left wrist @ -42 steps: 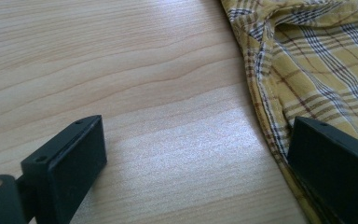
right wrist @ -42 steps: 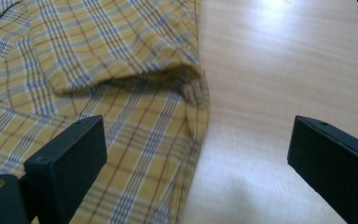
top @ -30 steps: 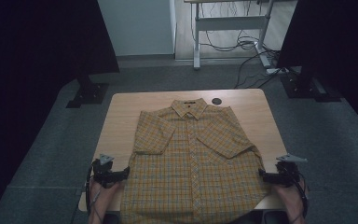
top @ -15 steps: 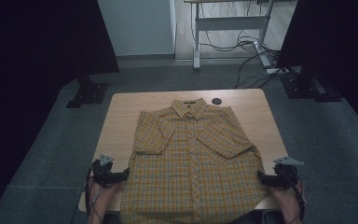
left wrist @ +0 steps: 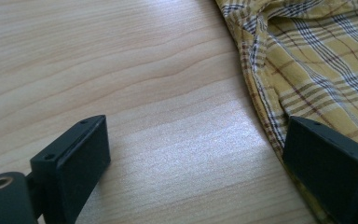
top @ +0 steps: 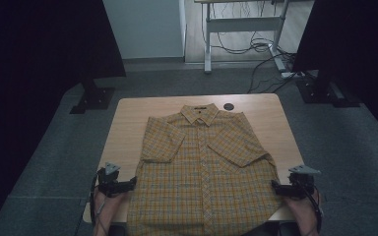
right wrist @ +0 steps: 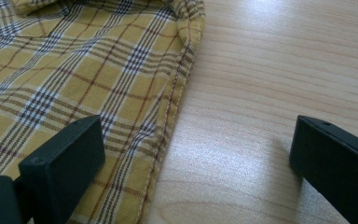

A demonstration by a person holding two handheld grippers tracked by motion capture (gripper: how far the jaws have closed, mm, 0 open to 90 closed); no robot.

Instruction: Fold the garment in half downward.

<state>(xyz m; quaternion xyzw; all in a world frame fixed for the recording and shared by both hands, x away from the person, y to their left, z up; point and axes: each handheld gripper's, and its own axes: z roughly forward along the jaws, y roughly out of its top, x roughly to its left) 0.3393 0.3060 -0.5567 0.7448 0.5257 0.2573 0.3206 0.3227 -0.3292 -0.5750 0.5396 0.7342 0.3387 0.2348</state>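
My two claws, left claw (top: 128, 184) and right claw (top: 277, 188), stand released at the side hems of the shirt (top: 204, 172) lying flat along the counter's (top: 128, 113) near edge, and closing too shallow may pinch one layer only.

Lab or studio recording space, pale wooden table (top: 128, 110) on grey carpet (top: 54, 162), black panels on stands (top: 96, 96) either side, metal-legged desk (top: 207, 44) with loose cables (top: 261, 46) behind.

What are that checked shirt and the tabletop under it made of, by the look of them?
The shirt looks like thin woven cloth, probably cotton: yellow plaid, stitched hems, soft wrinkles. The table shows pale wood grain with a smooth, faintly shiny finish; it could be laminate rather than solid wood.
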